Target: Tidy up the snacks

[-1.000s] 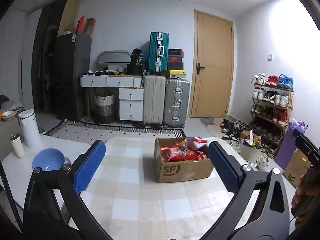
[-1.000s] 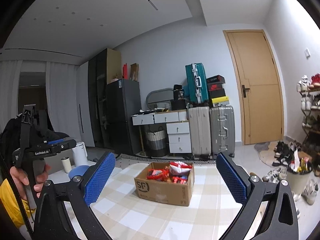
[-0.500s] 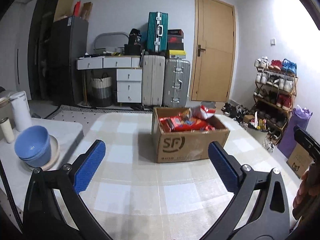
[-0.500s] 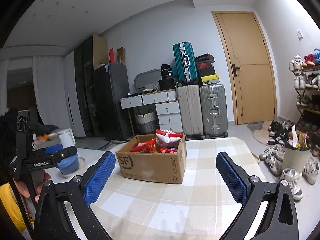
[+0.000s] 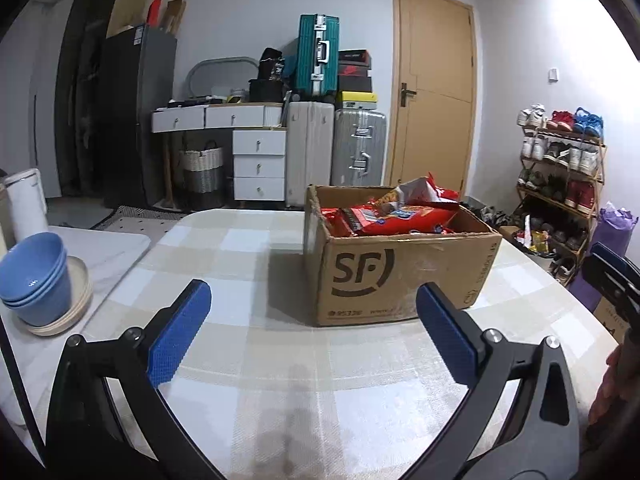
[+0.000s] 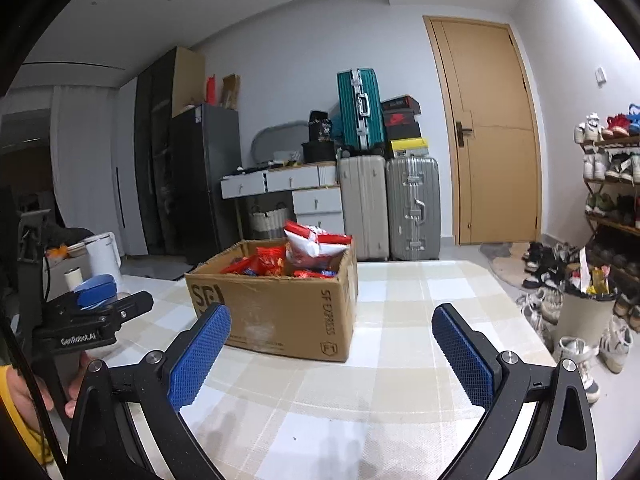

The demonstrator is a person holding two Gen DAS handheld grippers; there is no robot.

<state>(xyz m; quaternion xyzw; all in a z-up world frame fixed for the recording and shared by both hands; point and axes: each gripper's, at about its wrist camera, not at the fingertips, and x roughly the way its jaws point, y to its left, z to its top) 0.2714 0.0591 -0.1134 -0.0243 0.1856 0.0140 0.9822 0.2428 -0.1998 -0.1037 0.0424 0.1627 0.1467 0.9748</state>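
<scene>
A brown cardboard box marked SF stands on the checked tablecloth, filled with red snack packets. My left gripper is open and empty, low over the cloth just in front of the box. In the right wrist view the box stands ahead and left, with red and white snack bags sticking out. My right gripper is open and empty, near the box's right front corner. The left gripper shows at that view's left edge.
Stacked blue bowls on plates and a white kettle stand at the table's left. Suitcases, white drawers and a door line the far wall. A shoe rack and a full bin stand right.
Both grippers have come down and moved closer to the box, which now looms larger. Both stay open and empty.
</scene>
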